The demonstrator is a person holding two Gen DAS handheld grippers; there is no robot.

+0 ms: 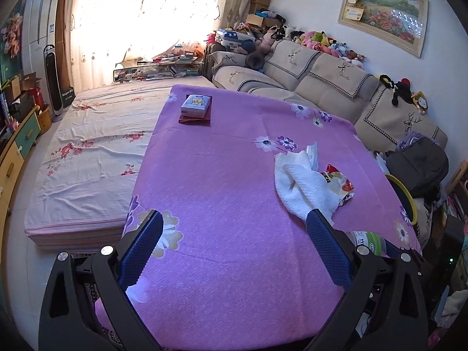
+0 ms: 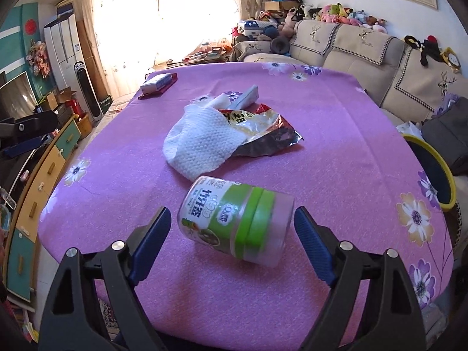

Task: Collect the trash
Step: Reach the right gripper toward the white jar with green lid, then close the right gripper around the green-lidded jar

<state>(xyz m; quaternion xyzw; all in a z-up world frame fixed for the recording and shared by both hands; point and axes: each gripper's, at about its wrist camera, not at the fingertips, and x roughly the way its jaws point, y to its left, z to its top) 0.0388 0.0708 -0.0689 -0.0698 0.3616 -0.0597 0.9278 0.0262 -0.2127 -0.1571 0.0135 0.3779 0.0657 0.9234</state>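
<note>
Lying on its side between the spread fingers of the right gripper (image 2: 232, 228) is a plastic jar (image 2: 237, 219) with a green label and a frosted lid end; the tongs are released and not touching it. It is resting on the near part of the purple tablecloth (image 2: 336, 152). I am judging that the jar is light, probably empty, stiff and smooth, so it is likely to roll or slip when the pads are closing. The best hold seems to be across the middle of the body, near the green band, with the pads on opposite sides.

Beyond it a white paper towel (image 2: 199, 146) is lying soft and crumpled, touching a shiny snack wrapper (image 2: 263, 134); both are looking very light and easy to pinch. A yellow-rimmed bin (image 2: 433, 158) is standing just beside the right edge of the table. The left gripper (image 1: 234, 228) is hanging wide open over the cloth, holding nothing, its right finger near the towel's edge.
</note>
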